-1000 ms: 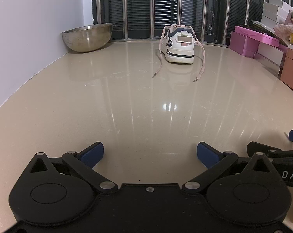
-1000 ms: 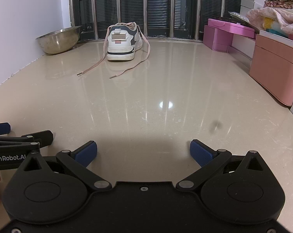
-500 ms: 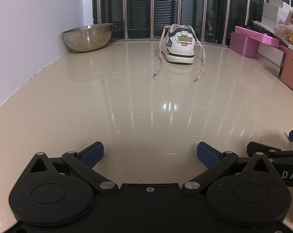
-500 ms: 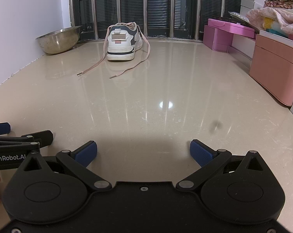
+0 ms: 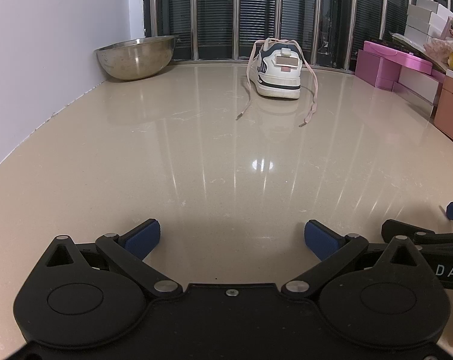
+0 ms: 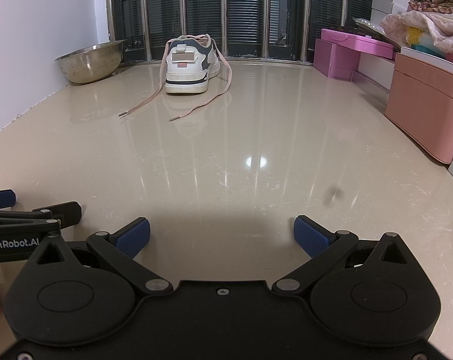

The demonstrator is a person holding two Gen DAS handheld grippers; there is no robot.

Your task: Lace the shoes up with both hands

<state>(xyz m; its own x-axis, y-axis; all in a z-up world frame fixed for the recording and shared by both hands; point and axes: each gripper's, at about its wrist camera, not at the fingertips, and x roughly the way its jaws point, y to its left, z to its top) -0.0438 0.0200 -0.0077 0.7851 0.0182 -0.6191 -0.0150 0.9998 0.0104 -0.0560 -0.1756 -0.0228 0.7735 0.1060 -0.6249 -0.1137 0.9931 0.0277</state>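
A white and navy sneaker [image 5: 279, 73] stands far ahead on the beige floor, heel toward me; it also shows in the right wrist view [image 6: 191, 66]. Its two pink lace ends [image 5: 309, 115] trail loose on the floor toward me, also seen in the right wrist view [image 6: 149, 103]. My left gripper [image 5: 232, 238] is open and empty, low over the floor, far from the shoe. My right gripper [image 6: 221, 235] is open and empty beside it. Each gripper's edge shows in the other's view.
A steel bowl [image 5: 136, 57] sits at the back left by the white wall. Pink boxes [image 6: 352, 52] and a salmon storage box [image 6: 427, 102] line the right side. Dark barred windows [image 5: 256, 9] close the back.
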